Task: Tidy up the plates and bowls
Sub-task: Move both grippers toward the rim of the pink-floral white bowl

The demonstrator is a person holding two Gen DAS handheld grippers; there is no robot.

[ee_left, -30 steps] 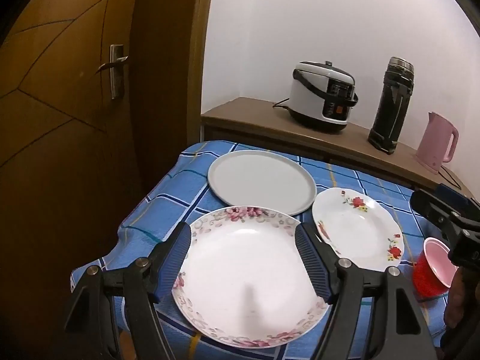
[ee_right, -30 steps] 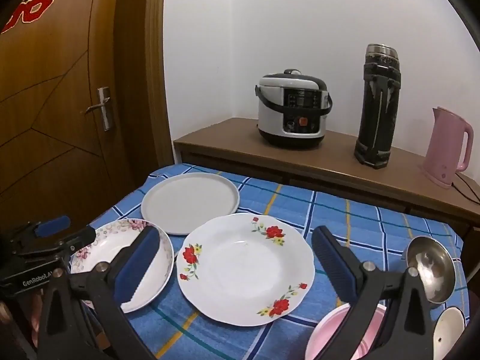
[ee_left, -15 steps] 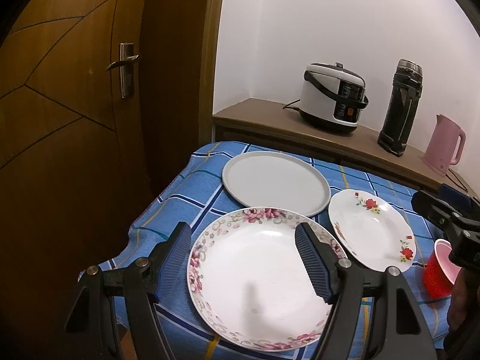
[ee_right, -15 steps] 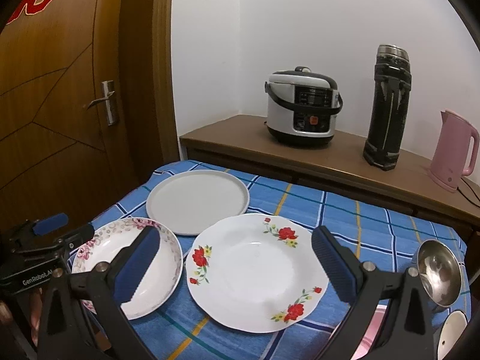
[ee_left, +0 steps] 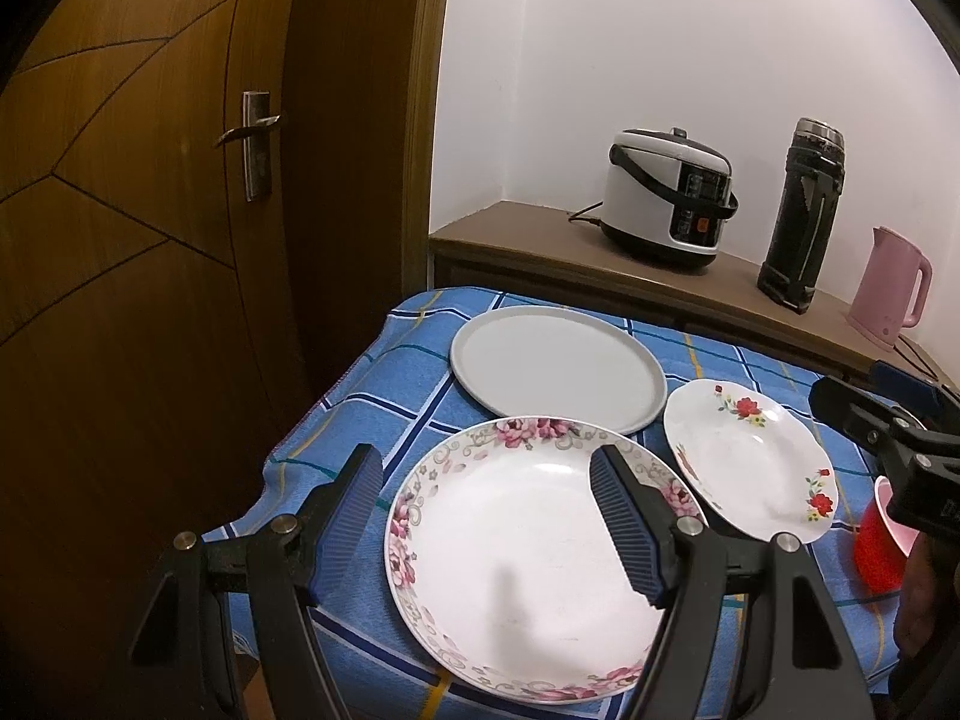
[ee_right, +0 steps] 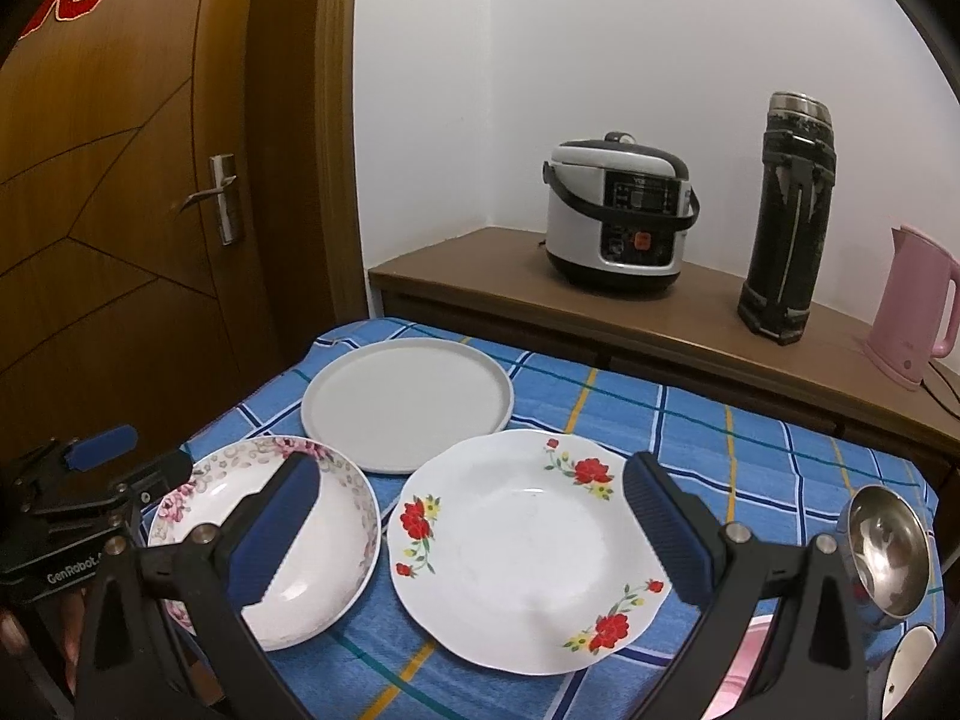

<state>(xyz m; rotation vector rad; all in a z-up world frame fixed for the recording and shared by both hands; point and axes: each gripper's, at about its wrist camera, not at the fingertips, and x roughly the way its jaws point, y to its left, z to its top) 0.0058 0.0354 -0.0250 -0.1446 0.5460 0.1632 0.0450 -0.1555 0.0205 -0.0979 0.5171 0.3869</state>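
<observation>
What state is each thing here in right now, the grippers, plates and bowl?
left gripper: open, empty
right gripper: open, empty
pink-flowered plate: flat on cloth
red-flowered plate: flat on cloth
grey plate: flat, bare
steel bowl: tilted, empty
door: shut

Black gripper [ee_left: 486,468] frames, ribbed blue pads [ee_left: 624,525] (silver screws).
</observation>
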